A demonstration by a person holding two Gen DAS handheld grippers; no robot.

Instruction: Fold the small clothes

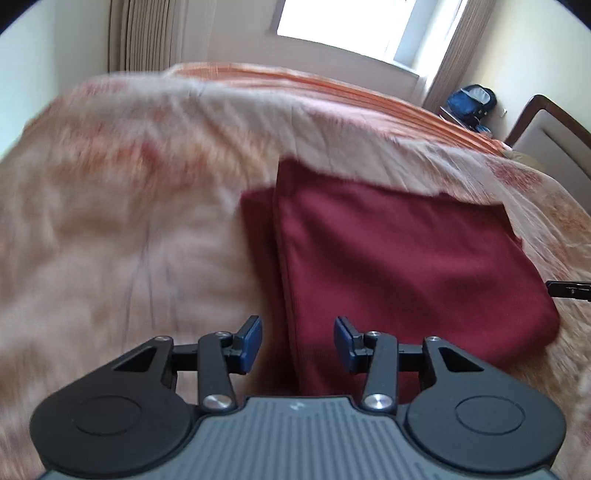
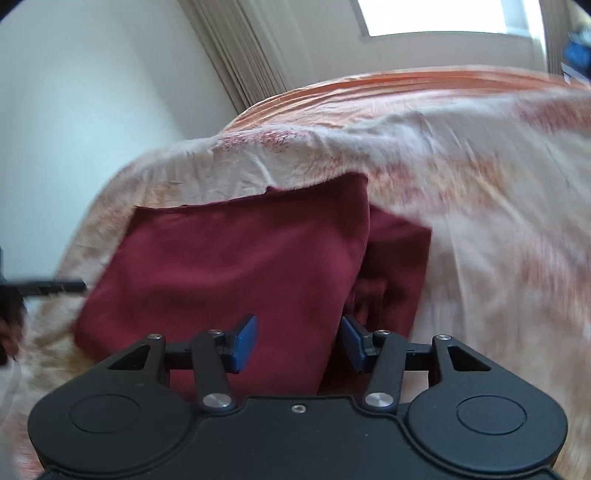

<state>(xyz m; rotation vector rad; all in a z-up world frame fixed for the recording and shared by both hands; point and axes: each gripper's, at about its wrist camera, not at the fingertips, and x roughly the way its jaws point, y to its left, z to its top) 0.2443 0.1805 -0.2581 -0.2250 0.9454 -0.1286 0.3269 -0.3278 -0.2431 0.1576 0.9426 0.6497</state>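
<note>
- Maroon garment (image 1: 399, 266) is lying folded on the bedspread (image 1: 110, 206), a flat upper panel sitting over a narrower strip of the same cloth that is peeking out along one side.
- From your left wrist view, that lower strip is showing on the left of the panel; from your right wrist view (image 2: 229, 266) it is showing on the right, bunched and creased near the fingers.
- You are holding the left gripper (image 1: 298, 341) low over the near edge of the garment with its jaws spread apart and nothing pinched; a seam of the cloth is running through the gap between the blue pads (image 1: 253, 339).
- You are holding the right gripper (image 2: 298, 341) the same way, released, with the panel's folded edge passing between its pads (image 2: 245, 341); whether either pad is touching the fabric is not something you can tell from here.
- A black tip of each tool is poking into the other camera's edge, beside the garment's far corner.
- The bedspread is looking smeared with motion blur in both views, cream with reddish patches, and an orange striped cover (image 1: 332, 88) is lying beyond it.
- Behind the bed, curtains (image 1: 147, 33) are hanging beside a bright window (image 1: 351, 26), a blue bag (image 1: 471, 101) is sitting in the corner, and a wooden headboard (image 1: 554, 122) is standing at the right.
</note>
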